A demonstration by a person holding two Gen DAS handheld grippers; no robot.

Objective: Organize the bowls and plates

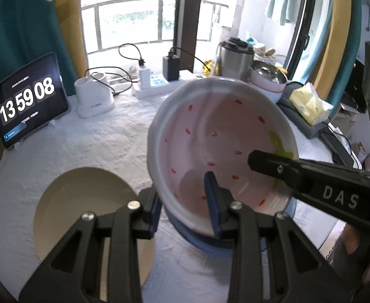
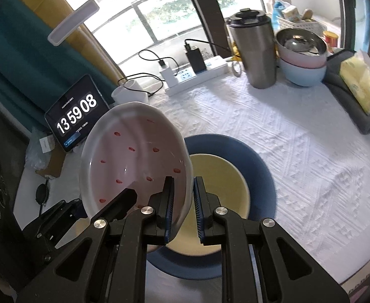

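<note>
Claws grip one dish from opposite sides. The left claw [image 1: 187,202] stands narrowly parted, its blue pads pinching the near rim of a white bowl [image 1: 217,136] with a pink inside and red specks; one finger is inside the bowl, the other outside. The right claw [image 2: 183,202] is nearly pressed together and pinches the same bowl's [image 2: 134,161] rim on its other side, again one pad inside and one outside. The bowl hangs tilted in the air between the two claws, clear of the cloth.

Just below and beyond the right claw lies a blue plate [image 2: 260,166] with a cream plate [image 2: 222,176] resting in it; the lifted bowl overlaps their left edge in the right wrist view. In the left wrist view a cream plate [image 1: 83,197] shows to the left of the left claw, and a blue rim [image 1: 205,245] peeks out under the bowl; whether these are the same two plates cannot be told.

Far ahead of the right claw, at the table's back edge, stands one steel tumbler [image 2: 255,50]. To its right are three stacked bowls [image 2: 303,60]: steel on pink on pale blue. One tablet [image 2: 76,116] showing a clock leans ahead to the left. One power strip [image 2: 197,75] holds two chargers. One yellow tissue pack [image 2: 361,83] lies far right. The white cloth [image 2: 298,139] covers the table.
</note>
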